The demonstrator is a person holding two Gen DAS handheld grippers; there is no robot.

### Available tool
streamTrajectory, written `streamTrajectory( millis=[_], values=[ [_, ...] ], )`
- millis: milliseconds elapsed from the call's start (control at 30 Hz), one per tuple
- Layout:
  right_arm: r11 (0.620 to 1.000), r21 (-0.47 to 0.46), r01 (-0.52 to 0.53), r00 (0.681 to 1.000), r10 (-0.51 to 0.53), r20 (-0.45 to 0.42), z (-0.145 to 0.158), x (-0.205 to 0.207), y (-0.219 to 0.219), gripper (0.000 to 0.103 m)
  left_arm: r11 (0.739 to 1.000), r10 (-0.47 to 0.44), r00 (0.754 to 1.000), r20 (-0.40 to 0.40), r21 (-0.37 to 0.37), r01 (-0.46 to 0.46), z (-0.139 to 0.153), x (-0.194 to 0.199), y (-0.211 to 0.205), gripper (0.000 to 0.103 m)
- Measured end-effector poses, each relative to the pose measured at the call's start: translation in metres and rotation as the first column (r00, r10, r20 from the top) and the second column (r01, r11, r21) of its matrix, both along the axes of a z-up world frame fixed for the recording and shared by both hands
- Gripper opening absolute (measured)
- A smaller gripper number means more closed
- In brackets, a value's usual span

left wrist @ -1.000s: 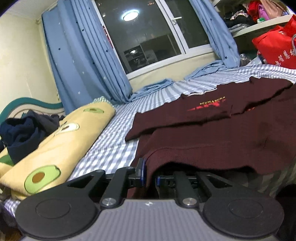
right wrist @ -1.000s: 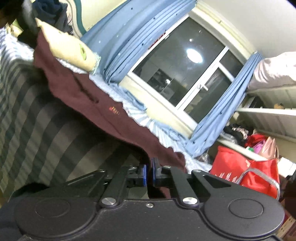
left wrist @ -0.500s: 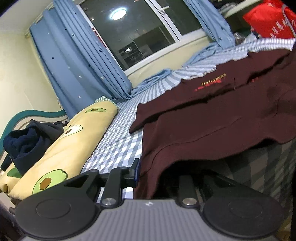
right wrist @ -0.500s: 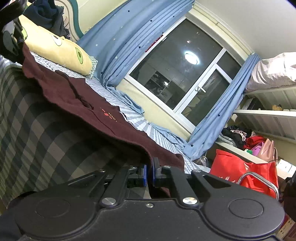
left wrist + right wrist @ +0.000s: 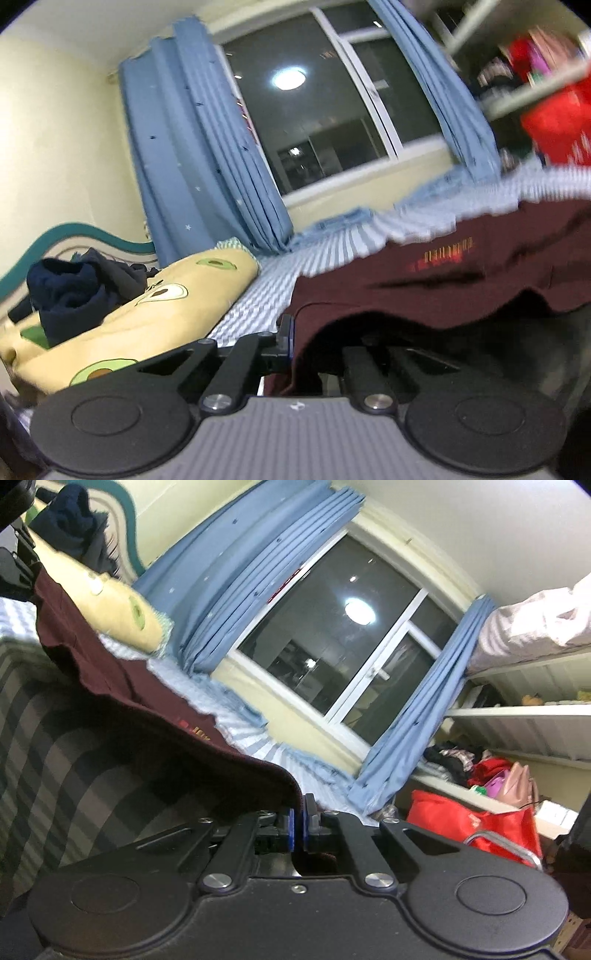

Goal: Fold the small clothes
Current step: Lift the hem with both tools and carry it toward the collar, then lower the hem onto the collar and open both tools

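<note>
A dark maroon garment [image 5: 424,284] with red and gold print lies on the checked bed sheet [image 5: 266,299]; its near hem is lifted. My left gripper [image 5: 295,332] is shut on the hem's left corner; cloth drapes over the right finger and hides it. In the right wrist view the same garment [image 5: 122,686] stretches from the far left down to my right gripper [image 5: 298,821], which is shut on the hem's right corner. The sheet under the raised cloth lies in shadow [image 5: 74,746].
A yellow avocado-print pillow [image 5: 147,317] with dark blue clothes [image 5: 70,291] on it lies at the left by the headboard. Blue curtains [image 5: 207,155] and a window stand behind the bed. A red bag [image 5: 469,823] and shelves stand at the right.
Both grippers have risen and tilted upward with the hem held in them. The garment's near edge has lifted further off the sheet. The left view is motion-blurred.
</note>
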State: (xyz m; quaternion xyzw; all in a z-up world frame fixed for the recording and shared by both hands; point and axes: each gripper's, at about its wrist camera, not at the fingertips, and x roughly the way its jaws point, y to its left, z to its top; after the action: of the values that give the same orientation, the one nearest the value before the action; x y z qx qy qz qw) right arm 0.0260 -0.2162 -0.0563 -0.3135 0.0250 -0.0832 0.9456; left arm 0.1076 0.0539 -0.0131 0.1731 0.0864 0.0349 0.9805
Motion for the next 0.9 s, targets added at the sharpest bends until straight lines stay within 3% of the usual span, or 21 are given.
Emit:
streamTrajectory(
  millis=[300, 600, 767, 900],
  values=[
    [0.998, 0.043, 0.053, 0.993, -0.057, 0.101, 0.037, -0.046, -0.025, 0.002, 0.996, -0.049, 0.991, 0.128, -0.073, 0.058, 0.043, -0.069, -0.013, 0.004],
    [0.999, 0.047, 0.016, 0.981, -0.024, 0.194, 0.076, -0.111, -0.03, 0.002, 0.983, -0.029, 0.989, 0.147, -0.174, 0.055, 0.073, -0.14, -0.002, 0.004],
    [0.999, 0.042, 0.0, 0.974, -0.01, 0.228, 0.096, -0.089, -0.034, 0.002, 0.975, -0.033, 0.992, 0.121, -0.214, 0.058, 0.096, -0.118, 0.007, 0.004],
    [0.998, 0.053, -0.026, 0.976, 0.014, 0.216, 0.111, -0.034, -0.049, 0.002, 0.974, -0.06, 0.995, 0.077, -0.216, 0.075, 0.116, -0.065, 0.006, 0.005]
  ],
)
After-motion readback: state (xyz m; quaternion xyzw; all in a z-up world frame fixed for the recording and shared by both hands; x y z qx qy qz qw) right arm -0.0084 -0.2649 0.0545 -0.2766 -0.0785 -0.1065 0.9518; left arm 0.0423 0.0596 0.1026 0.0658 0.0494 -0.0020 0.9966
